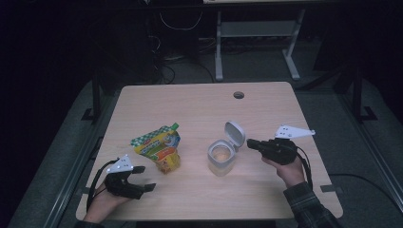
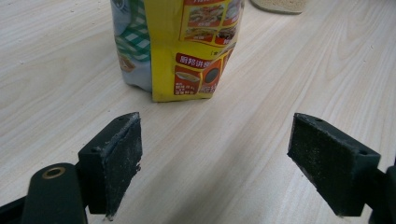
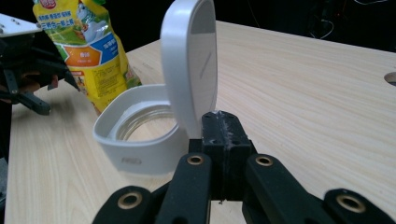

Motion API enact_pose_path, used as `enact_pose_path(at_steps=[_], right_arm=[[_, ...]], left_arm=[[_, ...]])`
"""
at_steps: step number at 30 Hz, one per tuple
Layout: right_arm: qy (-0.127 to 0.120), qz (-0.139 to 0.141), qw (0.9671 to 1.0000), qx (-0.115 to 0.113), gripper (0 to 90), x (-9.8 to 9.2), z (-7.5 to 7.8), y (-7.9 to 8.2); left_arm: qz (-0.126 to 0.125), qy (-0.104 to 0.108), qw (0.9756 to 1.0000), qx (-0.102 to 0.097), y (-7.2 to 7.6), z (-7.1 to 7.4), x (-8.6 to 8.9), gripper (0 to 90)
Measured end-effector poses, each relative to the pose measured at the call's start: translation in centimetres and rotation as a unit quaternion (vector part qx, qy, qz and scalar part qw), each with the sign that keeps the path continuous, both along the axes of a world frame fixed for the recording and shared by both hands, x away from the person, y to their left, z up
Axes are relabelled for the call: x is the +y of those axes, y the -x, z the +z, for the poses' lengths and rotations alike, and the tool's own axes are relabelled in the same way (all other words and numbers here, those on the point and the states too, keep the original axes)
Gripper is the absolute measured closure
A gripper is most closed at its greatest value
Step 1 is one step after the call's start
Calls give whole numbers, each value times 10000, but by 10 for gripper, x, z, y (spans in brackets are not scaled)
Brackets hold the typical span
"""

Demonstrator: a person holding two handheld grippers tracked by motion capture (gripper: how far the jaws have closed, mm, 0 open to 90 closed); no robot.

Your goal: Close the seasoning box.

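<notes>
Looks like a pour/refill job: bag (image 1: 158,148) contents into jar (image 1: 221,157). Est. early stage.

Done so far, judging by layout: jar lid (image 1: 234,133) flipped up, standing open on far-right side of rim; opening clear. Jar upright, centre-right of table (image 1: 199,102), some pale contents low inside, hard to tell what. Bag standing just left of jar, apart from it, no contact; top looks crumpled/folded, can't tell if cut open.

L gripper (image 1: 140,177): near-left edge of table, pads spread wide, nothing between them. In left gripper view, bag (image 2: 177,46) straight ahead past the pads (image 2: 122,154), near but not touching; aimed at bag's lower end. Reads as lining up for a grab.

R gripper (image 1: 250,143): jaws pressed together, pinching nothing as far as visible. Tip just beside lid's outer face; in right gripper view the tip (image 3: 223,122) sits at base of lid (image 3: 191,65) near hinge, contact or tiny gap, can't tell. Prob. steadying or just finished pushing lid up – a guess only.

Left to do: close L on bag, lift, tip over jar (image 3: 140,140), pour, set bag down, shut lid. Risk: bag floppy, may buckle if pinched low; jar light, could slide if R nudges the lid.
</notes>
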State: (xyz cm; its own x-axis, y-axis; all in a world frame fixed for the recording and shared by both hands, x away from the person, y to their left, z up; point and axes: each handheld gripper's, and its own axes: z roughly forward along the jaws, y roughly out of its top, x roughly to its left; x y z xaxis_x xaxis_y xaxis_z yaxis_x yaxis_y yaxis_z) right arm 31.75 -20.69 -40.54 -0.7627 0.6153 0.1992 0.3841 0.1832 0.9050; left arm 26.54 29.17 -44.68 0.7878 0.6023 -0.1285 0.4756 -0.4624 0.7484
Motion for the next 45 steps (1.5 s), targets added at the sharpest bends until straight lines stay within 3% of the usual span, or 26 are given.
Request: enact_pose_path(at_steps=[7, 17, 26, 34, 41, 45], right_arm=[[-83, 71, 9999, -31, 900, 11, 4, -10], [-189, 103, 9997, -79, 900, 15, 8, -8], [-91, 301, 9995, -91, 900, 26, 7, -5], [-22, 307, 9995, -106, 899, 29, 6, -3], [15, 113, 9998, -157, 784, 19, 6, -1], [80, -83, 9998, -168, 672, 15, 4, 0]], left_arm=[[13, 15, 10000, 10, -1, -1, 1, 176], [-21, -28, 10000, 25, -2, -3, -1, 177], [-34, 2, 10000, 28, -2, -2, -1, 177], [-41, 15, 10000, 35, -2, -2, -1, 176], [-43, 39, 10000, 44, -2, -3, 0, 177], [-50, 41, 10000, 56, -2, -4, 0, 177]])
